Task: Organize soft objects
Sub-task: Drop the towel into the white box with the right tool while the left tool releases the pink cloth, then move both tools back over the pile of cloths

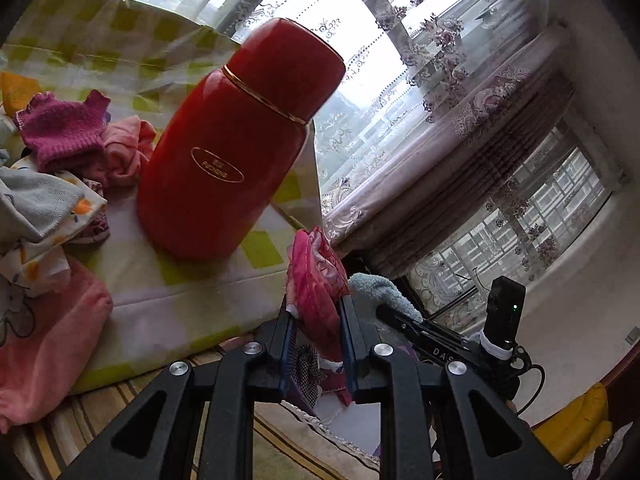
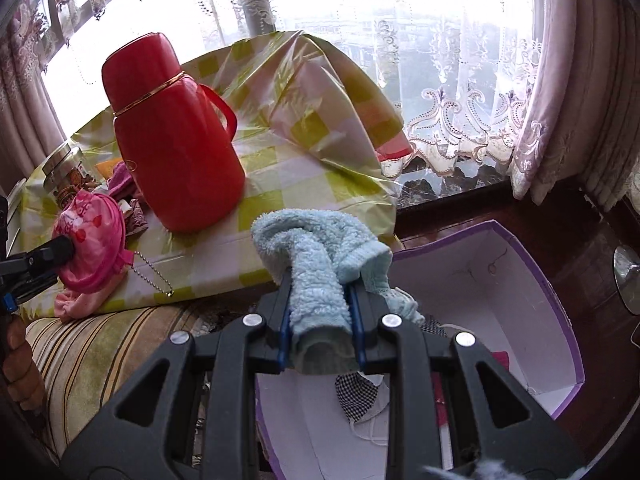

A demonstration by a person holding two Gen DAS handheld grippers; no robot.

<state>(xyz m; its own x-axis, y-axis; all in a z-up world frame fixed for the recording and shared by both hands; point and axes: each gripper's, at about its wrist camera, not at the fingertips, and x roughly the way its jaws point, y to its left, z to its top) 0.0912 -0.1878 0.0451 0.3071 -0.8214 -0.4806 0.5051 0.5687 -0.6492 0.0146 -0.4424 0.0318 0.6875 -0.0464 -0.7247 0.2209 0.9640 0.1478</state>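
Observation:
My left gripper [image 1: 318, 312] is shut on a pink patterned pouch [image 1: 318, 280], held off the table's near edge; from the right wrist view the same pink pouch [image 2: 90, 240] shows at the left with a bead chain [image 2: 154, 274] dangling. My right gripper [image 2: 320, 300] is shut on a light blue fluffy sock [image 2: 316, 252], held above a white box with a purple rim [image 2: 560, 300]. That blue sock [image 1: 378, 290] also shows just right of the pouch in the left wrist view. A checkered cloth [image 2: 354, 394] lies inside the box.
A tall red thermos [image 1: 232, 140] stands on the yellow-checked tablecloth [image 1: 172, 292]. Magenta knit [image 1: 60, 132], pink cloths [image 1: 44, 344] and a printed cloth [image 1: 44, 208] lie heaped at its left. A glass jar [image 2: 66, 176] stands behind. A striped cushion [image 2: 92, 348] and lace curtains [image 2: 460, 80] border the scene.

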